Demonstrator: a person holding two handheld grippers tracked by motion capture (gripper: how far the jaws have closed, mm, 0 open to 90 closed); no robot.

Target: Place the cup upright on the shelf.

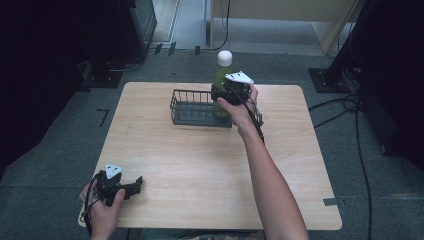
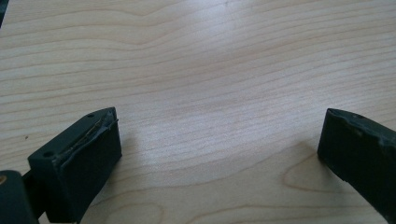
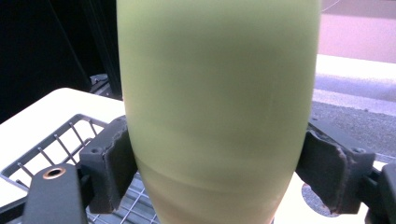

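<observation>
A pale green bottle (image 1: 220, 75) with a white cap (image 1: 225, 57) stands upright in a black wire basket (image 1: 186, 106) at the back of the wooden table (image 1: 200, 165). My right gripper (image 1: 223, 93) is level at the bottle's body, jaws on either side. In the right gripper view the bottle (image 3: 217, 93) sits between the two pads (image 3: 114, 158), which touch its sides; the basket (image 3: 51, 144) lies below. My left gripper (image 1: 134, 185) rests at the table's near left corner, open, with bare wood between its jaws (image 2: 219, 140).
The basket takes up the back middle of the table. Cables (image 1: 350, 107) run over the grey floor to the right. Dark equipment (image 1: 135, 25) stands beyond the far left corner, and a pale cabinet (image 1: 280, 15) beyond the far edge.
</observation>
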